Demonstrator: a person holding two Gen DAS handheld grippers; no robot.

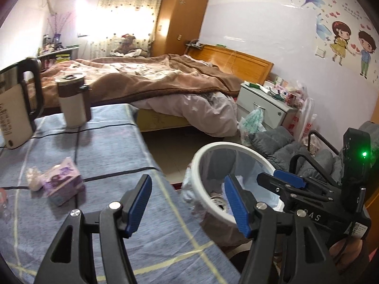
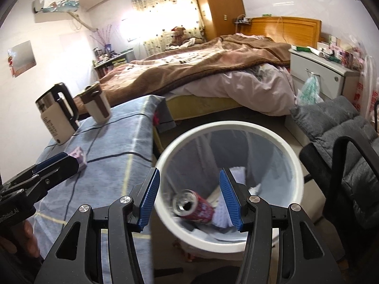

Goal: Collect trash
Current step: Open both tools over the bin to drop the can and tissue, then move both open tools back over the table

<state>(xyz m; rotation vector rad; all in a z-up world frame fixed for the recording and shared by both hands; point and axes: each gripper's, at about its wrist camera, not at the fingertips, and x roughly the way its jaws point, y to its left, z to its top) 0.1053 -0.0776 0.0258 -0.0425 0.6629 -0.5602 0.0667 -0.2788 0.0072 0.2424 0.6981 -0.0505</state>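
Note:
A white trash bin (image 2: 227,126) with a liner stands on the floor beside the table. In it lie a red drink can (image 2: 196,207) and white paper (image 2: 227,213). My right gripper (image 2: 189,198) hangs open over the bin's mouth, with nothing between its blue pads. In the left wrist view the bin (image 1: 239,146) sits to the right, with the right gripper (image 1: 281,181) over its far rim. My left gripper (image 1: 189,207) is open and empty over the table's edge. On the table lie a crumpled paper wad (image 1: 34,178) and a purple tissue pack (image 1: 64,184).
The table wears a blue checked cloth (image 1: 113,146). At its far end stand a kettle (image 2: 56,113) and a lidded mug (image 2: 97,108). A chair with a grey jacket (image 2: 343,142) is right of the bin. A bed (image 2: 213,71) and a nightstand (image 2: 319,68) lie beyond.

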